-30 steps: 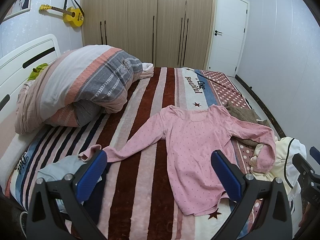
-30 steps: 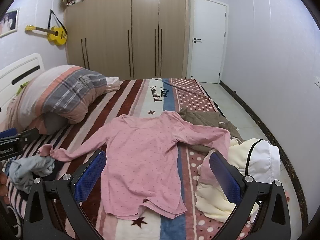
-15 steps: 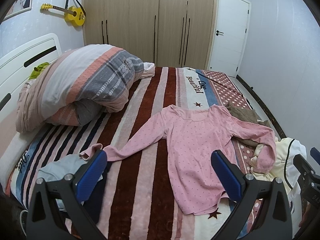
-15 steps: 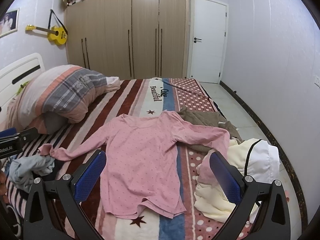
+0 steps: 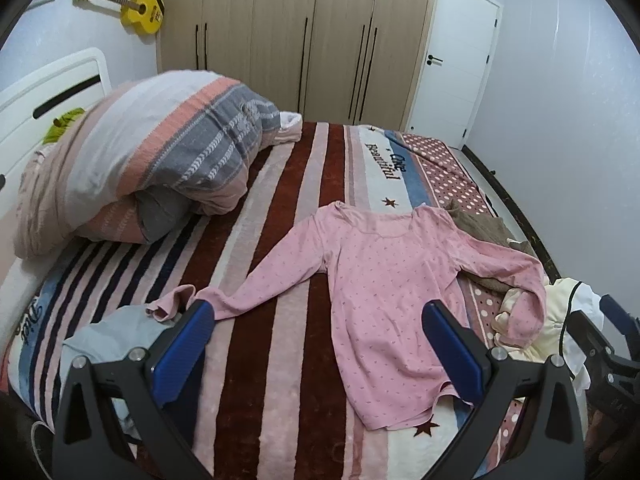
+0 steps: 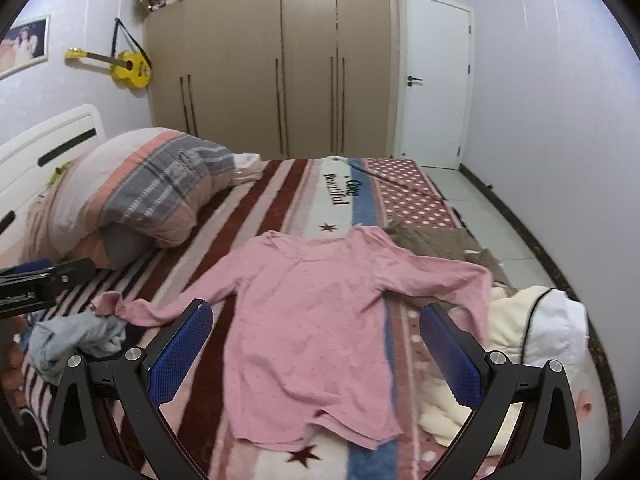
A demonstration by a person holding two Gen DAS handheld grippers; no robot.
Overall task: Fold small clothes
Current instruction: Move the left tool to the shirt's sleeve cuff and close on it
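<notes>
A pink long-sleeved top (image 5: 384,280) (image 6: 312,320) lies spread flat on the striped bed, neck toward the far end, hem nearest me. Its left sleeve (image 5: 248,284) runs out to a crumpled cuff. Its right sleeve (image 6: 440,272) drapes over a brown garment and bends down onto a cream one. My left gripper (image 5: 316,348) hovers open above the bed near the hem, nothing between its blue pads. My right gripper (image 6: 316,348) is open too, above the hem, holding nothing. Each gripper shows at the edge of the other's view.
A grey-blue garment (image 6: 76,336) is bunched at the near left. A cream and white garment (image 6: 532,332) and a brown one (image 6: 440,240) lie at the right edge. A rolled striped quilt (image 5: 152,160) fills the far left, by the headboard (image 5: 52,92). Wardrobe (image 6: 280,60) and door (image 6: 436,80) stand behind.
Both views have shifted slightly; the left one has tipped and drawn a little closer to the bed. The pink top has not moved, and both grippers stay open.
</notes>
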